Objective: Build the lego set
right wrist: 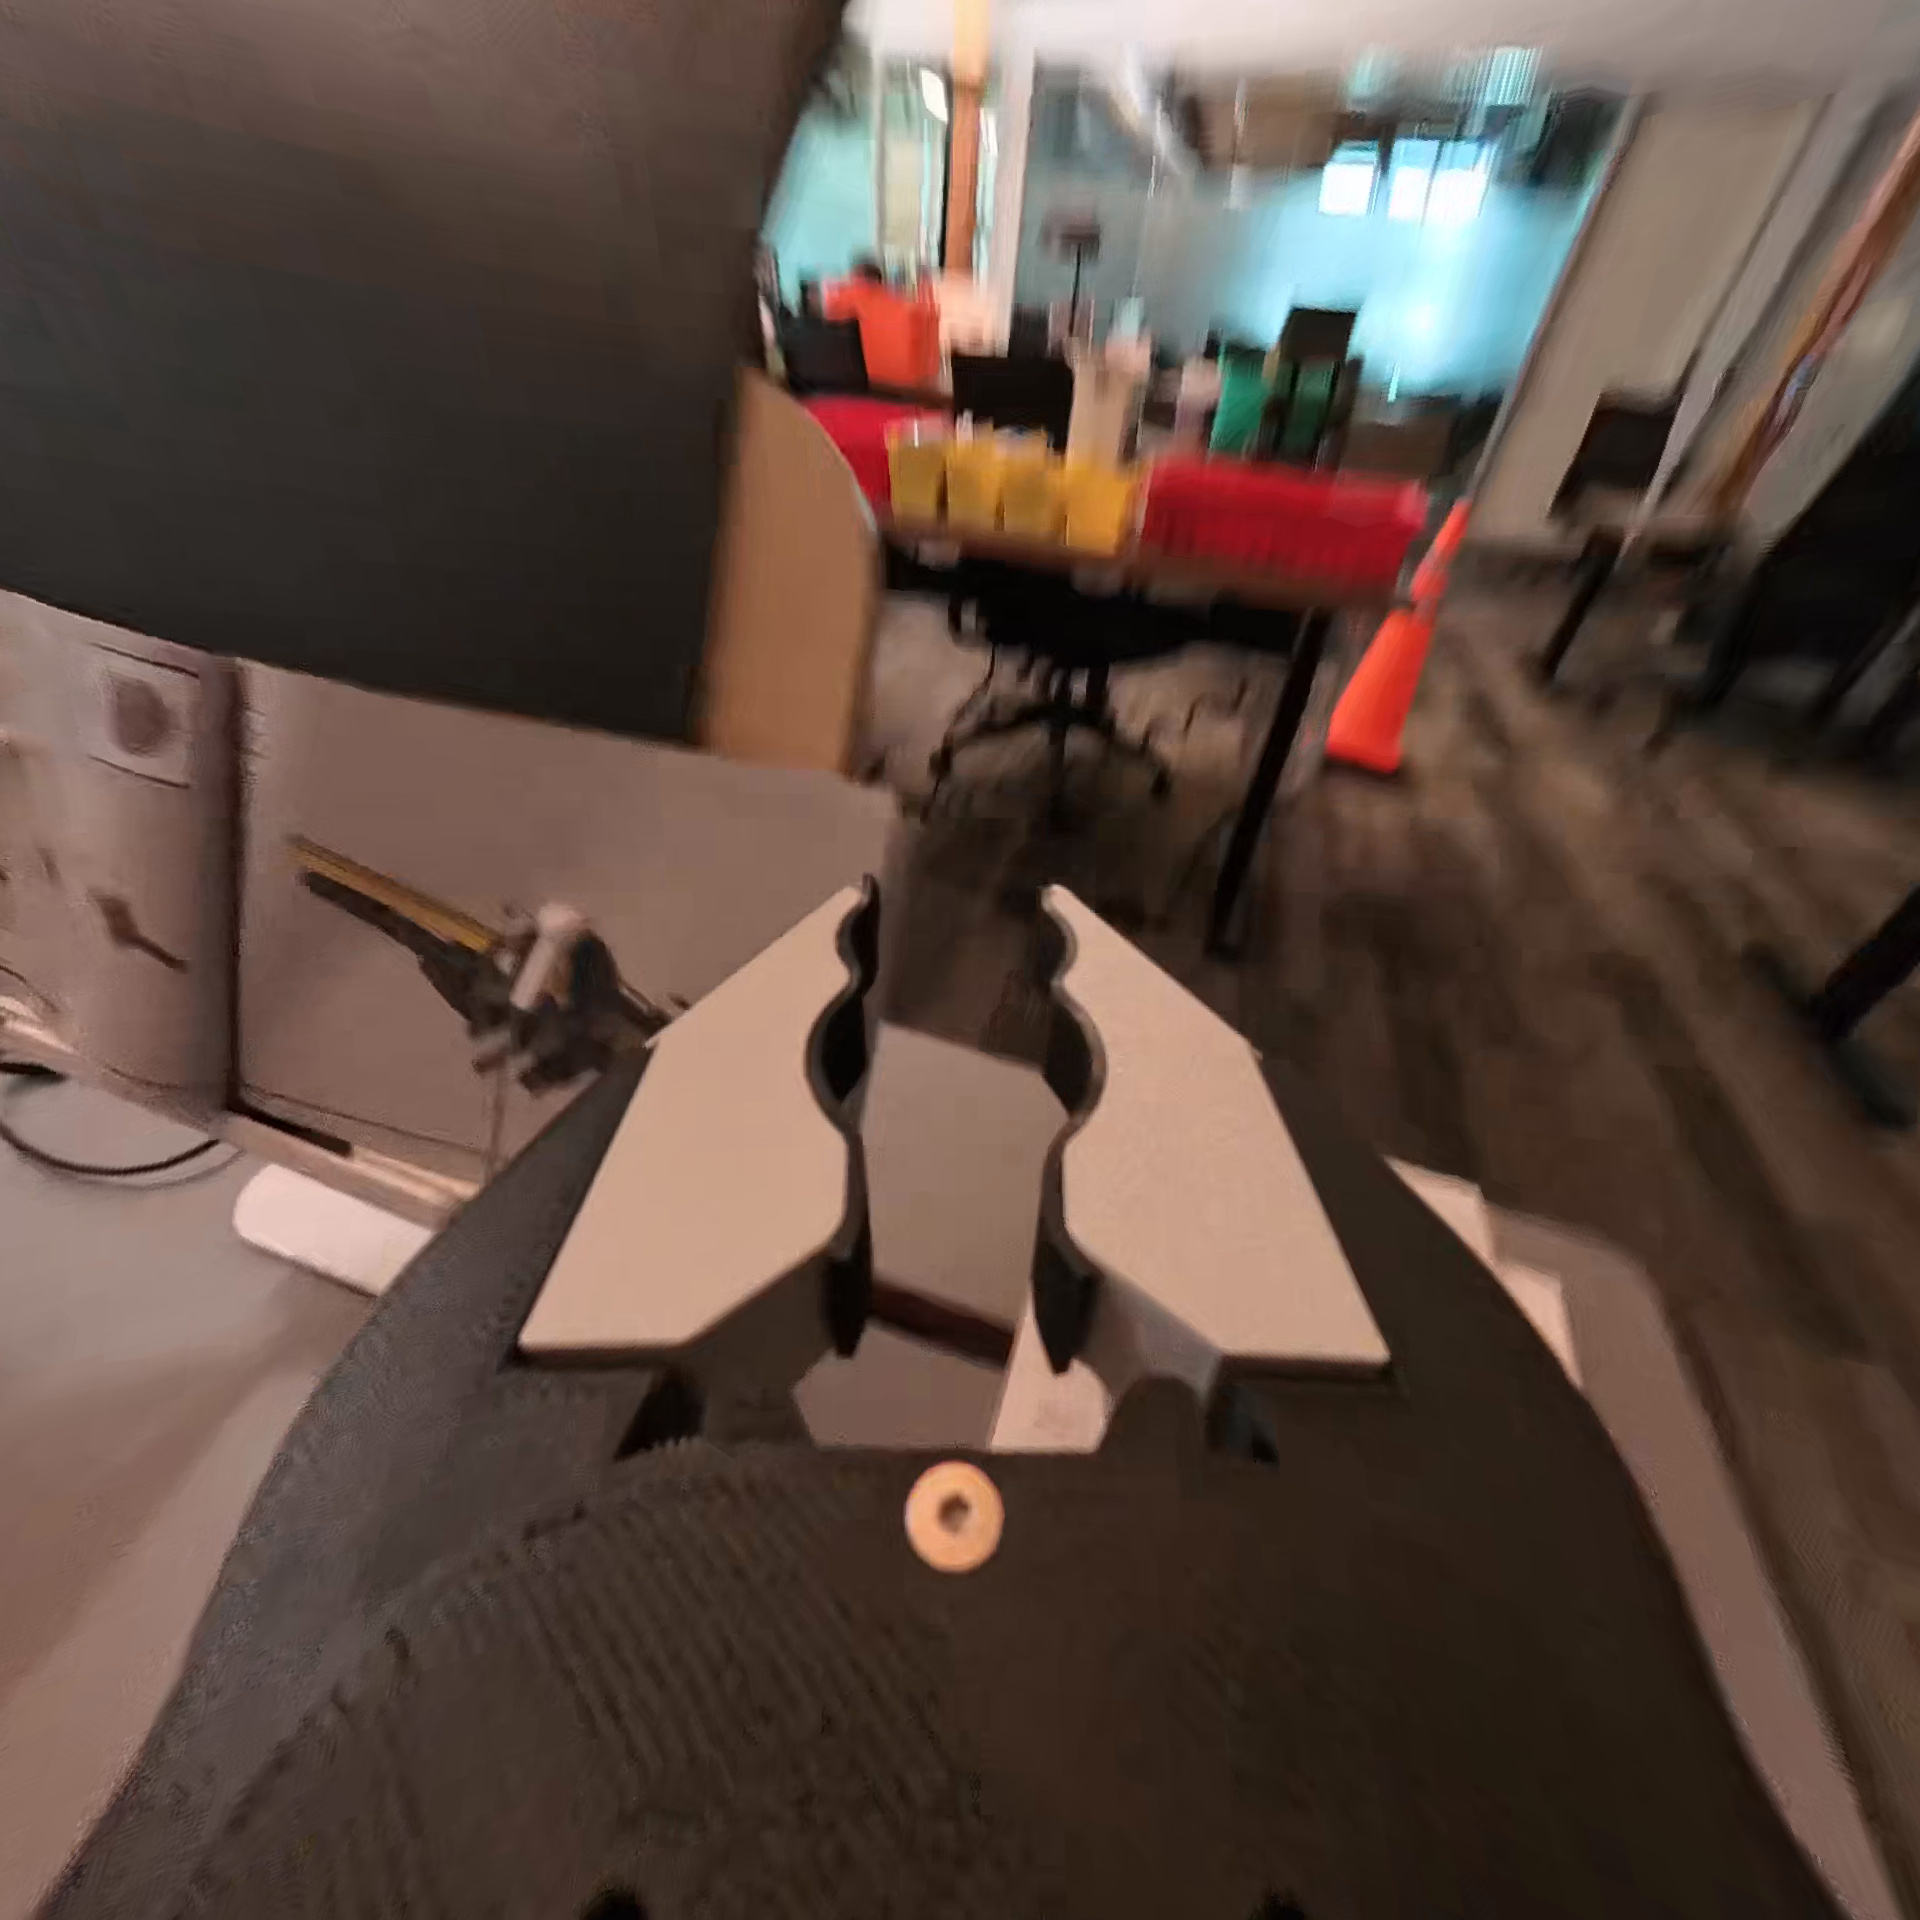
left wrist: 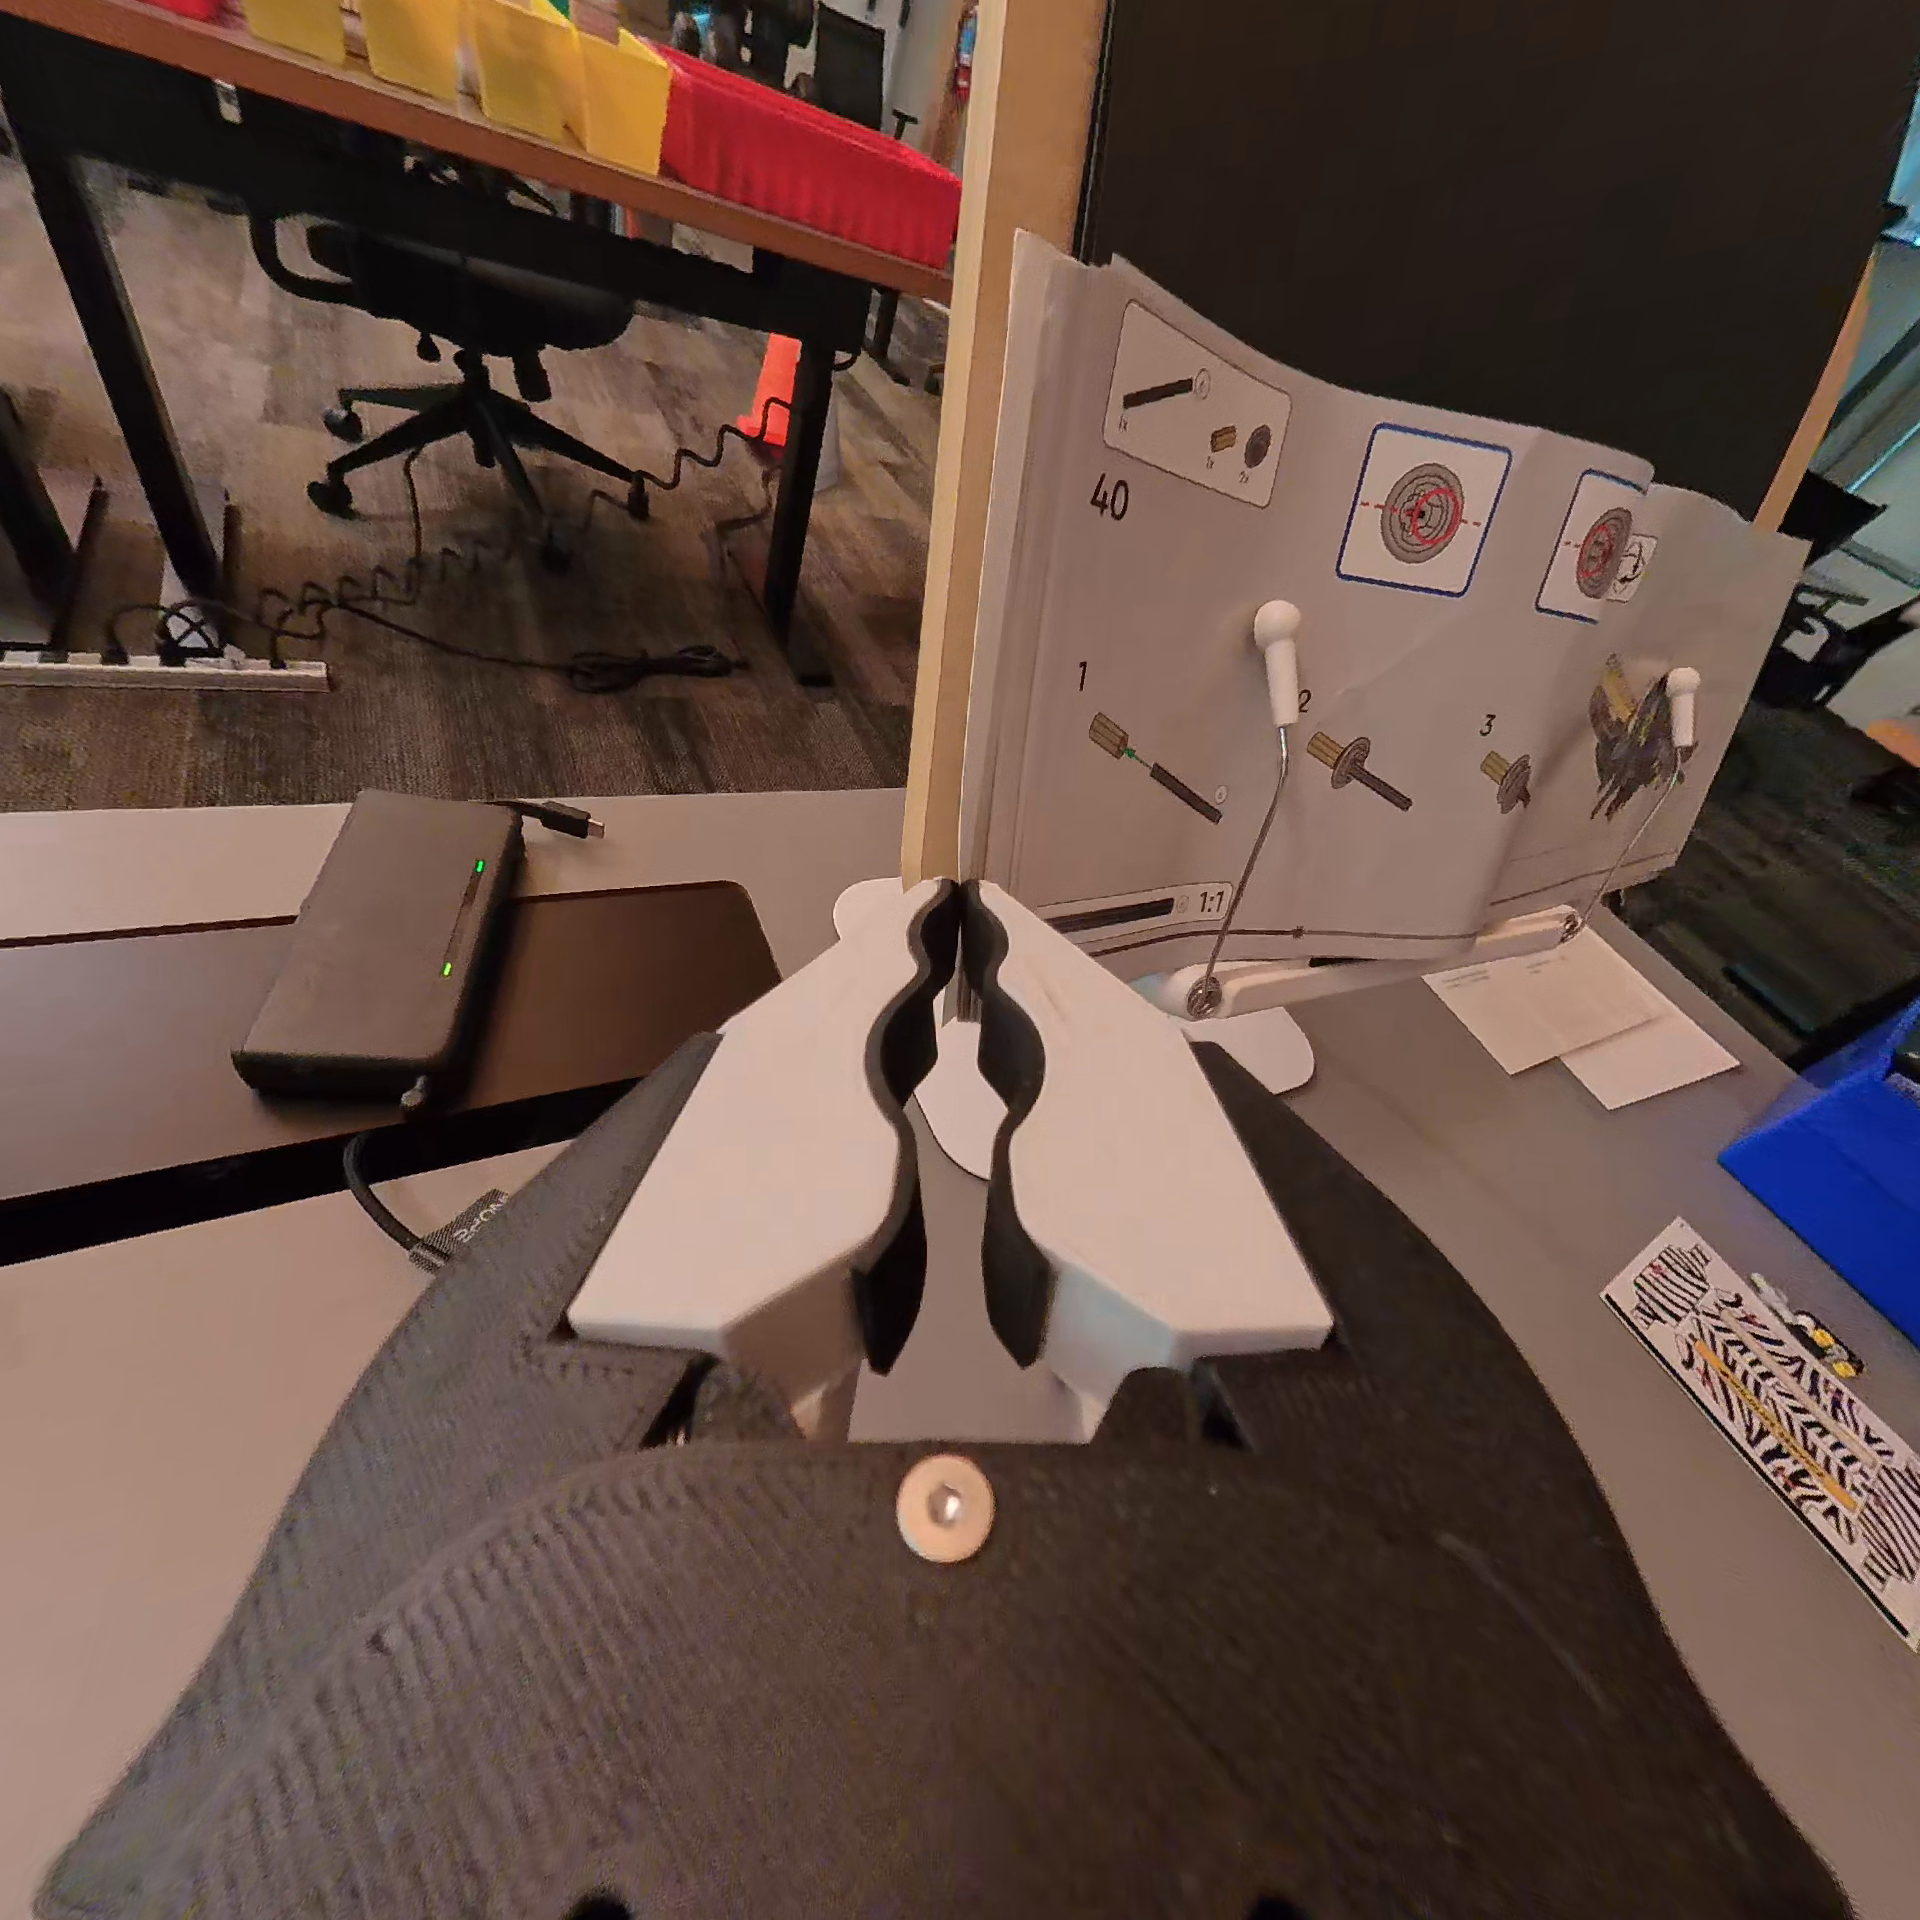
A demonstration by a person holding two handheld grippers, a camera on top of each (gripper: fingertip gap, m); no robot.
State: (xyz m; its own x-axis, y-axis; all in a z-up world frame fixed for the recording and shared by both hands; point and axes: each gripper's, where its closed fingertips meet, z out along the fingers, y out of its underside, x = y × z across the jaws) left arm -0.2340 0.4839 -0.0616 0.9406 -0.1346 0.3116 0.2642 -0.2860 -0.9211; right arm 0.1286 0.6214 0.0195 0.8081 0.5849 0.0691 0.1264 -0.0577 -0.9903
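The grey instruction booklet [left wrist: 1299, 644] stands open on a white book stand [left wrist: 1351, 971], held by two wire arms with white tips [left wrist: 1276, 655]. My left gripper [left wrist: 958, 902] is shut on the booklet's left page edge, and thin page edges show between its pads. My right gripper [right wrist: 958, 899] is open and empty, above the table's far edge and pointing across the room. Its view is blurred. The booklet [right wrist: 468, 852] stands to its left there, with the stand's foot [right wrist: 322, 1231] below. No loose lego pieces are in view.
A black box with green lights [left wrist: 384, 935] and its cable lie on the table at left. A blue bin [left wrist: 1849, 1153], a zebra-patterned sticker sheet [left wrist: 1766, 1423] and white papers [left wrist: 1558, 1018] lie at right. A dark partition [left wrist: 1455, 156] stands behind the booklet. There is about 40 cm between the tips of the two grippers.
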